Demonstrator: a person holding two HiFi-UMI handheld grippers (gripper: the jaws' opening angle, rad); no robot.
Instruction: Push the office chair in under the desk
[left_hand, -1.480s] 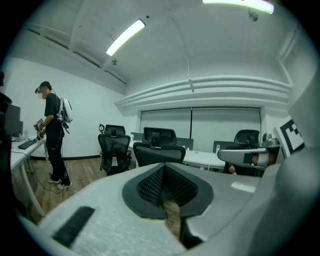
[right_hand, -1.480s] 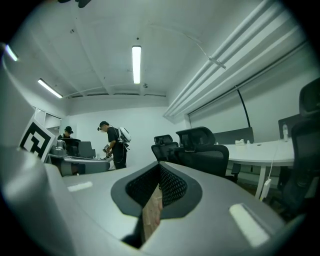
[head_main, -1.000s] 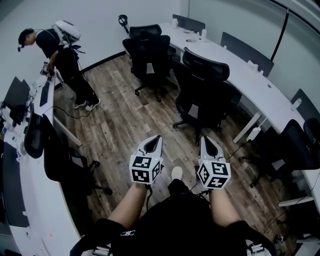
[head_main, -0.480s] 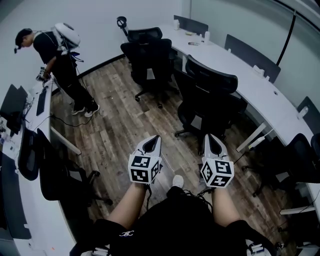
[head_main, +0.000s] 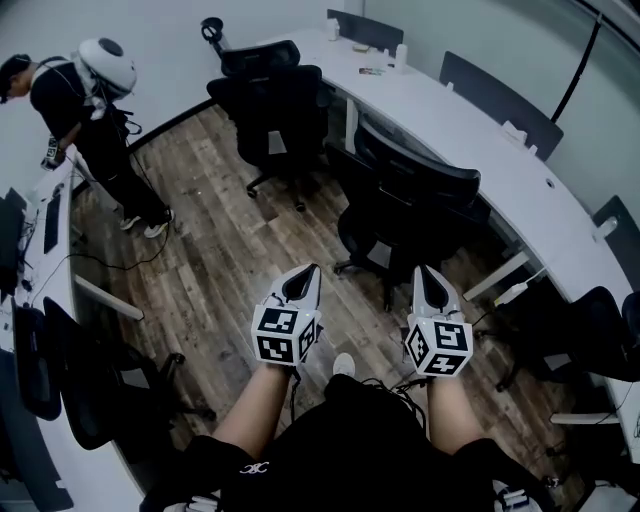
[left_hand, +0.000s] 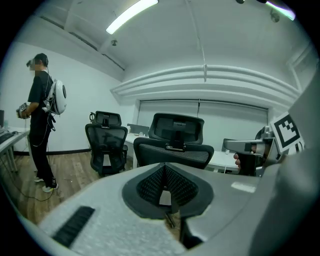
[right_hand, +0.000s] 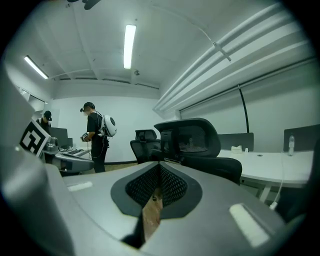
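Approach | I held left gripper (head_main: 304, 276) and right gripper (head_main: 426, 276) fingers closed, empty, for pushing | office chair (head_main: 412, 195) looked only partly under counter (head_main: 470, 120) edge

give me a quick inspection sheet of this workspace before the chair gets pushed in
surface: wood-plank floor
job's things: black office chair stands out from the white curved desk, untouched
clutter: bottle and small items at the desk's far end
grippers: left gripper and right gripper both shut, empty, short of the chair
cables: thin cable on floor at left; what looks like a power strip under the desk
surroundings: person with white backpack; second black chair
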